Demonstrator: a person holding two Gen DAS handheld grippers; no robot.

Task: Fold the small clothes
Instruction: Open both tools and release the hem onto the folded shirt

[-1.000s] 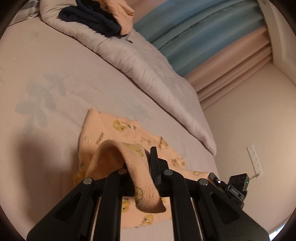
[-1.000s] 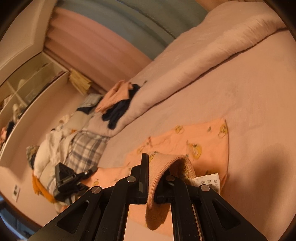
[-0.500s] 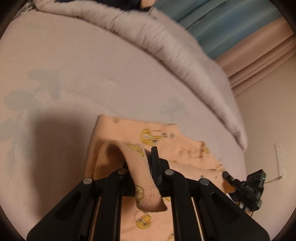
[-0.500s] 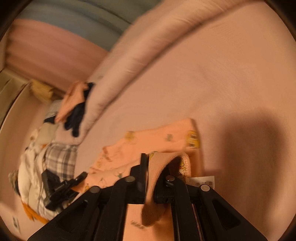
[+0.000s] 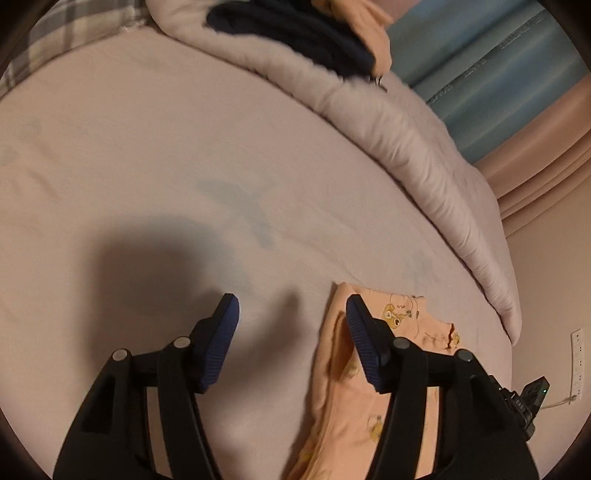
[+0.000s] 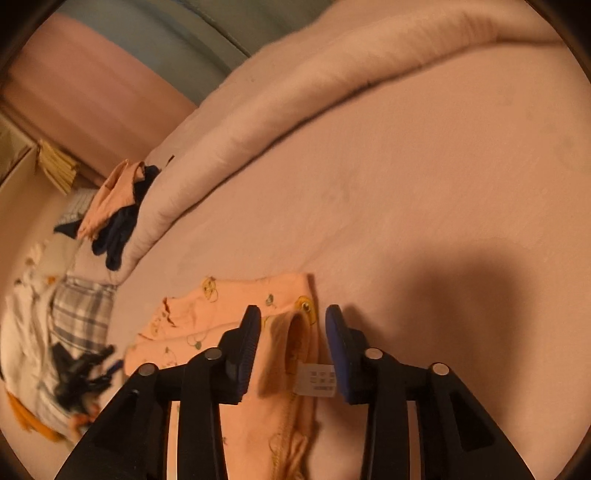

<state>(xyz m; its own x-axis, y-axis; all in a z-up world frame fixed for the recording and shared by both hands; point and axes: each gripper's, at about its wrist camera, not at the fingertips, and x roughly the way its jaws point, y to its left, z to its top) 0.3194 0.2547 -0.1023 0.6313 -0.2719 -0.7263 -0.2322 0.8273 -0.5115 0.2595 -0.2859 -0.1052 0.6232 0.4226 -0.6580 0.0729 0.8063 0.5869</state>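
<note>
A small orange garment with yellow cartoon prints (image 5: 369, 424) lies folded on the pink bed sheet (image 5: 147, 166). My left gripper (image 5: 291, 306) hovers over its left edge. The jaws are opening and nothing is between them; the right finger (image 5: 364, 343) stands over the cloth, the left over bare sheet. In the right wrist view the garment (image 6: 229, 306) lies below my right gripper (image 6: 293, 314). Its jaws are opening too. The loose waistband fold (image 6: 291, 336) and a white care label (image 6: 316, 382) sit between the pads, which do not press on them.
A rolled pale duvet (image 5: 406, 140) runs along the far side of the bed. A pile of dark and orange clothes (image 5: 314, 33) rests on it. Blue and pink curtains (image 5: 498, 74) hang behind. Plaid and white laundry (image 6: 81, 314) lies to the left.
Both grippers were shut on the raised waistband and have opened. The waistband has dropped onto the garment. The left gripper has swung left, partly off the cloth.
</note>
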